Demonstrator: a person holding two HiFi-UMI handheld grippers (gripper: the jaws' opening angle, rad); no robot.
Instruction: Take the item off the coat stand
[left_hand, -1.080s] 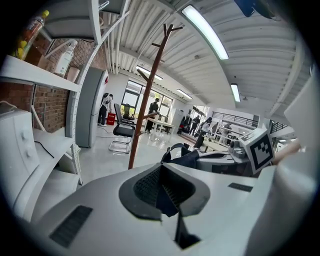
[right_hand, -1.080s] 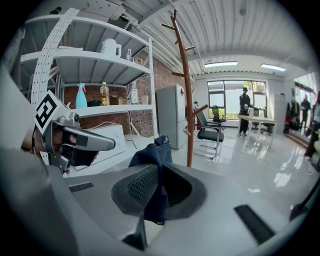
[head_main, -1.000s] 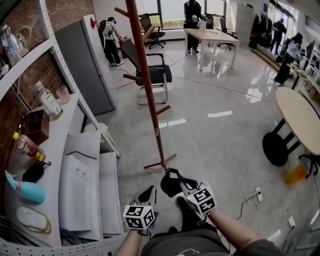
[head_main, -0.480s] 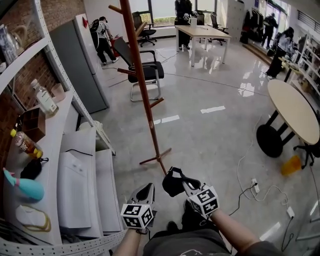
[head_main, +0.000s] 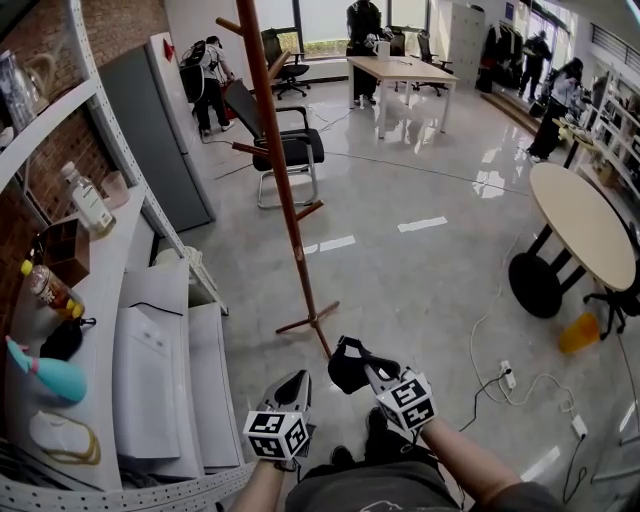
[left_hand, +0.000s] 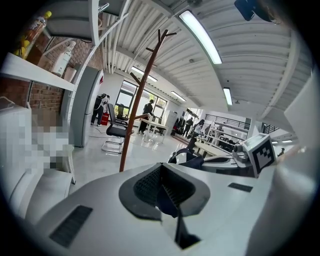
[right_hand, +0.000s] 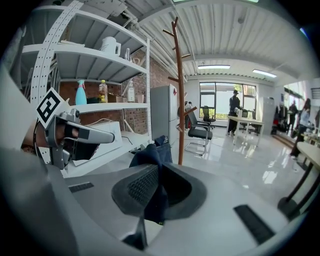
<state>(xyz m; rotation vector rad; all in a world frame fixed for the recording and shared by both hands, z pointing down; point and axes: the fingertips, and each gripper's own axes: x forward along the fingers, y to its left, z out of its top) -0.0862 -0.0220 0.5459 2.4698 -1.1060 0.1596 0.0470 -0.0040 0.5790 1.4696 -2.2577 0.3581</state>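
Note:
The brown wooden coat stand rises from the tiled floor just ahead of me, and its pegs are bare. My right gripper is low by my body, shut on a dark blue fabric item that hangs off the stand. The right gripper view shows the cloth pinched between the pads, with the stand behind. My left gripper sits beside it to the left, jaws together, with nothing seen held. In the left gripper view the item and the stand show ahead.
White shelving with bottles, papers and a teal object runs along my left. A black chair stands behind the stand. A round table, an orange object and floor cables lie to the right. People stand far back.
My view has shifted slightly, so the stand sits a little further left. Both grippers stay low, the right one still holding the dark item.

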